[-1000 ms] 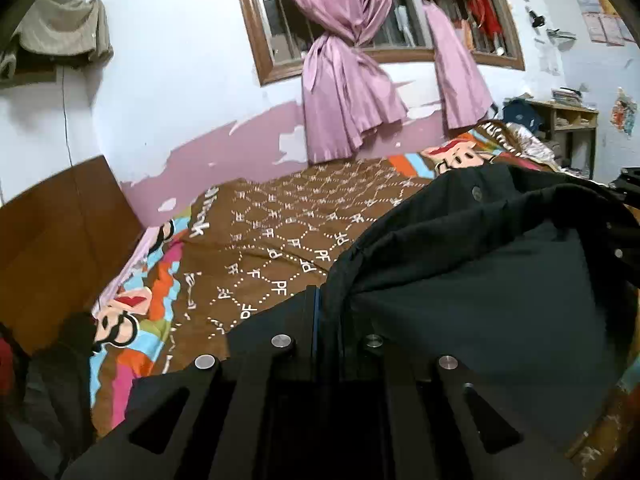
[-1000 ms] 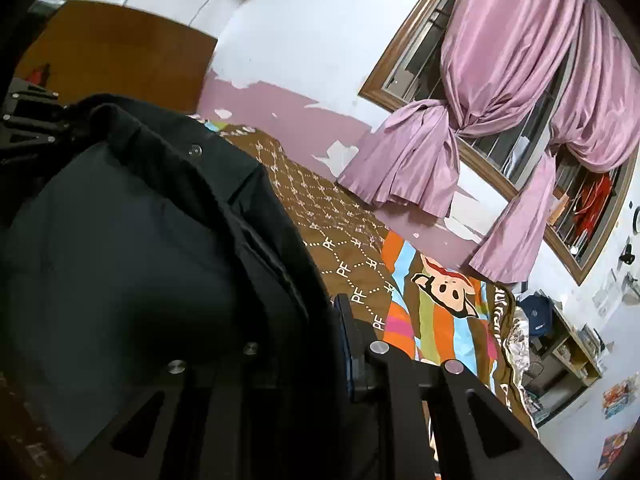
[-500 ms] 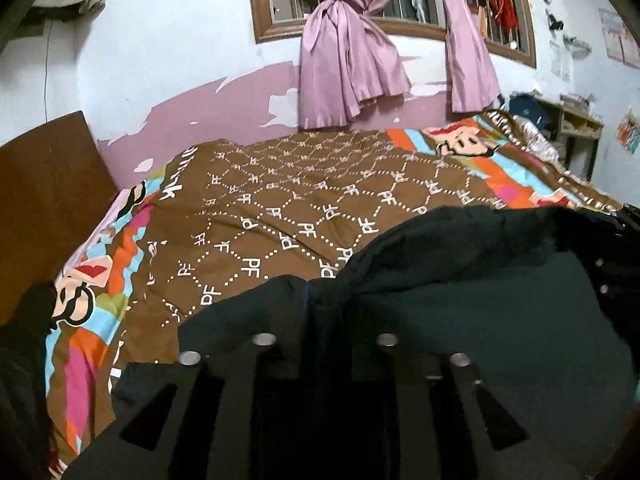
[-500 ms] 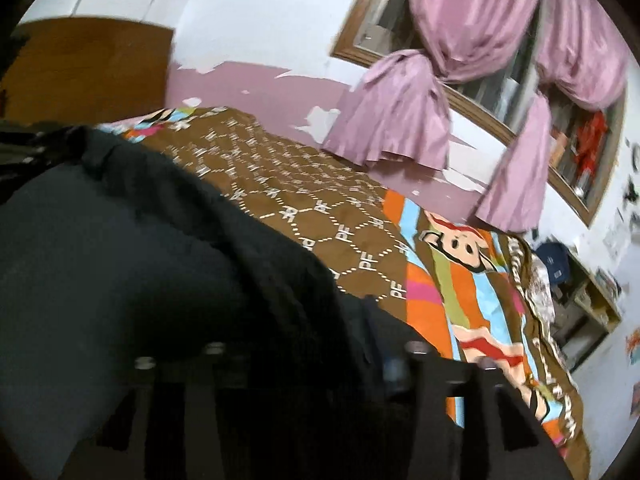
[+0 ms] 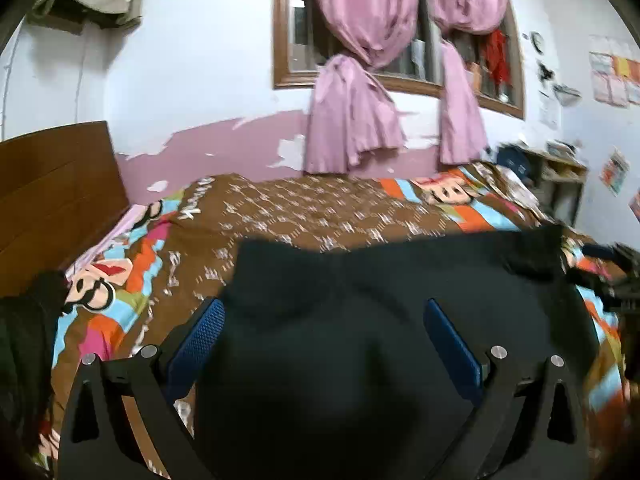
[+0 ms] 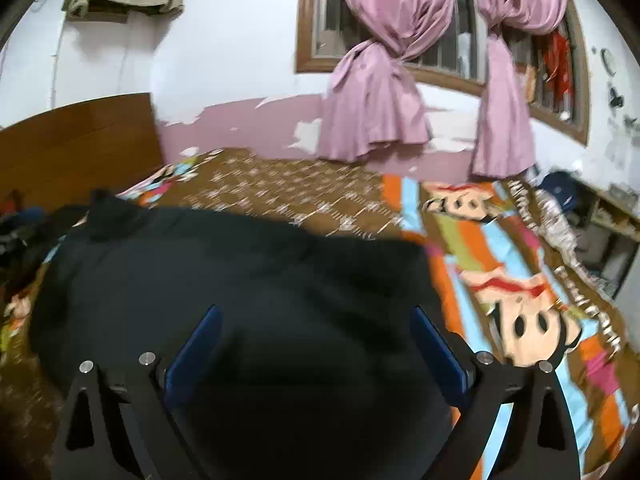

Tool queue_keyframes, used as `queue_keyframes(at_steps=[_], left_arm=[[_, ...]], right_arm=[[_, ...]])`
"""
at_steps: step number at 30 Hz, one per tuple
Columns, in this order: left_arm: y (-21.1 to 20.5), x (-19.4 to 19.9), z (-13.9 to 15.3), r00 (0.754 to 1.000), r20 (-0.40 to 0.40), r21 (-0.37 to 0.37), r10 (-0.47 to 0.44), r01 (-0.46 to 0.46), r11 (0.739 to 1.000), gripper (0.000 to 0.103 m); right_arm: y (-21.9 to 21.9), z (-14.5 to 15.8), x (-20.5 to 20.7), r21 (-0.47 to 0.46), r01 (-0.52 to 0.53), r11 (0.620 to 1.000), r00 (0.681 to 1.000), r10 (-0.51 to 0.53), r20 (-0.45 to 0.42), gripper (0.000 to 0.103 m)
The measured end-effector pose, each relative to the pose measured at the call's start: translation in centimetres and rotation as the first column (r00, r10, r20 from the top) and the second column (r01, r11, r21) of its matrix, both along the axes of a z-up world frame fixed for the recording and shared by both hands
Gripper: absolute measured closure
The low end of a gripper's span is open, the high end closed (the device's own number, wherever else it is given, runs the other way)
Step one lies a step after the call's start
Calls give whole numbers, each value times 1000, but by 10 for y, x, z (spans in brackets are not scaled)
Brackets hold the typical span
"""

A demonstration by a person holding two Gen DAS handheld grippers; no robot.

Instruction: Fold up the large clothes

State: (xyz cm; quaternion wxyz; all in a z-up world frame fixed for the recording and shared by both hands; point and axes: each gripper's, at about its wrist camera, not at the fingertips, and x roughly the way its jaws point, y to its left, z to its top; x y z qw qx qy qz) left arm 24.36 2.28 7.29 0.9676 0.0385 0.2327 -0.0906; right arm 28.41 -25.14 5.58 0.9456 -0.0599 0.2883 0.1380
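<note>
A large black garment (image 5: 400,280) lies spread across the patterned bedspread (image 5: 300,208). My left gripper (image 5: 323,308) hangs over its near left part, jaws wide and still opening. The blue pads (image 5: 200,340) stand apart from the cloth and grip nothing. In the right wrist view the same garment (image 6: 240,264) fills the lower middle. My right gripper (image 6: 315,314) is over its near right part, its jaws also opening. The right gripper's pads (image 6: 438,356) are clear of the fabric. The garment's near edge is hidden under both grippers.
A brown wooden headboard (image 5: 52,192) stands at the left, with a pile of dark clothes (image 5: 24,340) by it. Pink curtains (image 5: 352,120) hang at the window behind the bed. A wooden shelf unit (image 6: 612,232) stands at the far right past the bed's end.
Both grippers were shut on the raised black garment. Both have since opened and let it go, and it has dropped flat onto the bed. The right view has rolled level.
</note>
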Motion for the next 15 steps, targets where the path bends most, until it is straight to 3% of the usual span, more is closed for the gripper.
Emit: queue_keyframes(at_steps=[8,11,15], left_arm=[[-27,-17,-53,982,-172,-11,-77,76,997,5],[-29,-4,-57,978,-200,-51,-56,47,998,5],[-29,9,-58,978,-207,-9,6,-8,1000,5]], right_arm=[[40,-43,-7,-42,-131,990,977,122,-173,8],[38,-50,-4,-37,-119,992,979,112,-168,8],[13,-48,10,9,-16,1000,989,18,-147,7]])
